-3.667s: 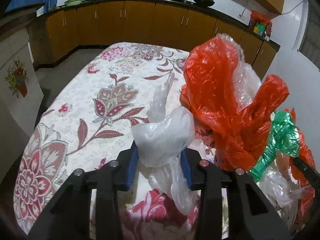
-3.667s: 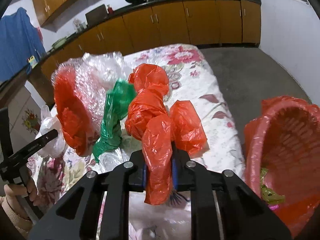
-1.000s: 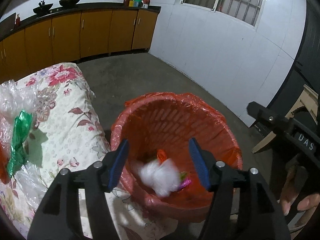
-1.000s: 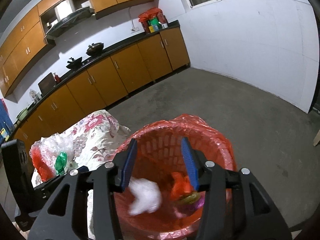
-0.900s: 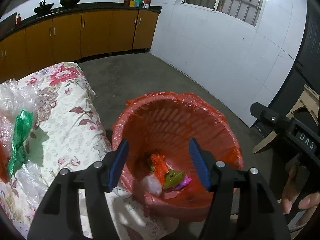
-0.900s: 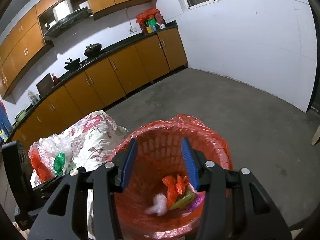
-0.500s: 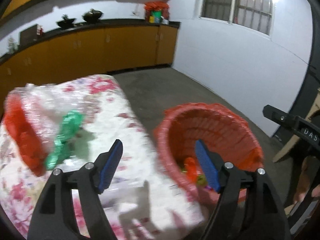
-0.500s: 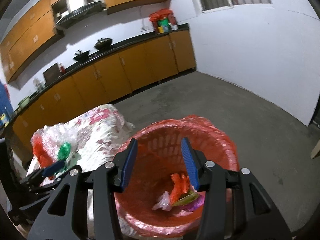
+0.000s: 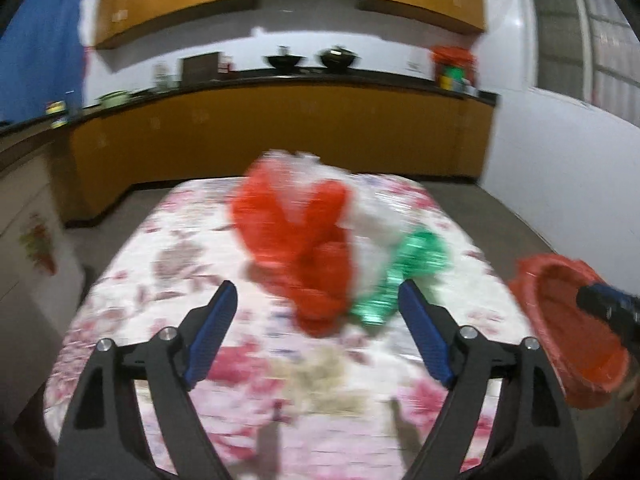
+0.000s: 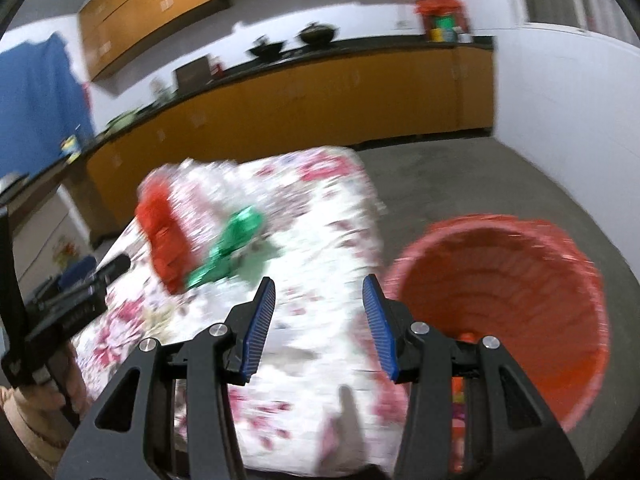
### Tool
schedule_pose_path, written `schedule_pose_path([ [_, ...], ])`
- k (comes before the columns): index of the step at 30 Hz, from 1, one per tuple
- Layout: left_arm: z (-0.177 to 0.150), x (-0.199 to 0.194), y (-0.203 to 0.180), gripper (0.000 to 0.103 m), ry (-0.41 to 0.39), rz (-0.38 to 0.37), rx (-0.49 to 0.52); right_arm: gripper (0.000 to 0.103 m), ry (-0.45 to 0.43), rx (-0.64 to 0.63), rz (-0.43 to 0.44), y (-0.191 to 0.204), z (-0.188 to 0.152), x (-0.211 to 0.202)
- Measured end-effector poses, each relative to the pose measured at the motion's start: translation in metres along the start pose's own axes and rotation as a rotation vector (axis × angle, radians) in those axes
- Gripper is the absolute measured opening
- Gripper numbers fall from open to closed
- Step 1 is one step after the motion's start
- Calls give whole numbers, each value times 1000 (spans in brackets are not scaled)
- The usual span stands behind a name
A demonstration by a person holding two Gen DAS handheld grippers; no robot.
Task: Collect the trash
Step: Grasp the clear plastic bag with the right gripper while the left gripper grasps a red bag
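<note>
Table, under a floral cloth: the largest item, bearing the trash not yet collected.

Red basket, lined with red plastic: set on the floor just beside the table's edge; a little orange and coloured waste is glimpsed at its bottom behind the right gripper's frame, so part of the collection is judged done.

Red bag: crumpled, lying on the cloth toward the far half of the table; uncollected.

Clear film: bunched behind and beside the red bag, touching it; uncollected.

Green bag: twisted, lying against the clear film on the basket side; uncollected.

Left gripper: blue pads spread wide, nothing held, pointed at the pile. At least three pieces are judged left to gather.

Right gripper: pads spread apart, nothing held, aimed between table edge and basket.

Writing: none legible; both views are blurred by motion.
</note>
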State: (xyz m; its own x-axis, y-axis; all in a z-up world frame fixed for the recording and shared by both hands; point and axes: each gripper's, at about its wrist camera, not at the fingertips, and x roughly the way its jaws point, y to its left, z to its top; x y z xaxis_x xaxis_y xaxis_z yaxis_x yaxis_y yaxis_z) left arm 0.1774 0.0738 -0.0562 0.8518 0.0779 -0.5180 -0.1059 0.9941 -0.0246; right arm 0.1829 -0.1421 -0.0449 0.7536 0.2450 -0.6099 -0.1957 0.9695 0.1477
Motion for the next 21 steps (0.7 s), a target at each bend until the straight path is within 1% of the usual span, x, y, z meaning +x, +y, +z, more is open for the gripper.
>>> schedule_pose_path([
  [2, -1, -1, 21, 85, -10, 42, -26, 47, 27, -32, 26, 17, -2, 14],
  [4, -1, 0, 35, 86, -11, 65, -45, 47, 53, -55, 48, 31, -4, 28],
  [9, -4, 1, 63, 87, -5, 97, -72, 47, 124, -111, 74, 60, -9, 65],
  [12, -9, 1, 70, 87, 2, 102, -87, 47, 157, -147, 61, 72, -14, 83],
  [15, -10, 2, 77, 87, 10, 100, -98, 47, 191, -161, 32, 74, -19, 100],
  [17, -10, 6, 78, 87, 16, 96, -101, 47, 206, -161, 20, 72, -21, 107],
  [21, -9, 14, 74, 87, 31, 67, -111, 47, 215, -186, 5, 71, -24, 109],
])
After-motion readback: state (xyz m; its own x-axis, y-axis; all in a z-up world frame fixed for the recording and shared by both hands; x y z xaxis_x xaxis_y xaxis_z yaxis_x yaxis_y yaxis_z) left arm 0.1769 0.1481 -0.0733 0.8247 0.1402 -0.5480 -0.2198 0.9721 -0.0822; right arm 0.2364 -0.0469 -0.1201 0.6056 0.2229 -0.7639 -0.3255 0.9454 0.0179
